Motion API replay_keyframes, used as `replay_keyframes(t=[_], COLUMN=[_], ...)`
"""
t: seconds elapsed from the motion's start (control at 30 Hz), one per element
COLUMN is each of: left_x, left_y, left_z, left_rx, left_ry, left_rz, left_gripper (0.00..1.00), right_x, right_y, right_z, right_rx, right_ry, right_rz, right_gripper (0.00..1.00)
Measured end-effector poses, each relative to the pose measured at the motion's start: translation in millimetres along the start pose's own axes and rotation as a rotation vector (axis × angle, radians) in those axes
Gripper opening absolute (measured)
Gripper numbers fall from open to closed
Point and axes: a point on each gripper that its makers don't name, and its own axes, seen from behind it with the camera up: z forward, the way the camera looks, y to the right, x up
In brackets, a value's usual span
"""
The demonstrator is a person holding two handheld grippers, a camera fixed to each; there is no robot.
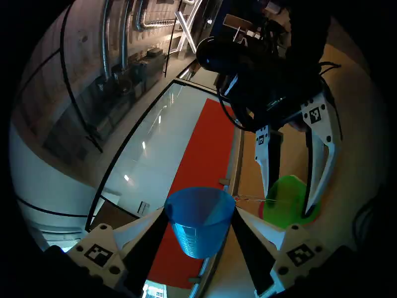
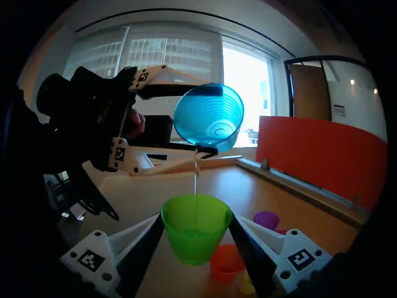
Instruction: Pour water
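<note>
Left gripper [image 1: 198, 214] pinches tilted blue cup [image 1: 199, 236] — right gripper [image 2: 196, 219] pinches green cup [image 2: 195, 244].

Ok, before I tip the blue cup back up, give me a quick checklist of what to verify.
1. Left tool grip on blue cup: ok, both fingers press its sides.
2. Right tool grip on green cup: ok, held upright.
3. Water stream lands inside the green cup: ok.
4. Room left in green cup: ok, level looks well below the rim.
5. Water remaining in blue cup: cannot tell.
6. Orange cup and purple cup on the table: ok, clear of the stream.
</note>
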Motion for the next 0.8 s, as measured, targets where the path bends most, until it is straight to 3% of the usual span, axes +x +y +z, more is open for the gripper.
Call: replay_keyframes(t=[0.8], left_x=[-1.2], left_y=[-4.4], left_z=[-1.6], left_rx=[0.01], left_ry=[-0.002], left_rz=[0.03], left_gripper=[0.85], right_x=[3.7], right_y=[-0.6], right_z=[-2.1], right_rx=[0.004], right_ry=[0.003], right_rz=[-0.007], right_gripper=[0.93])
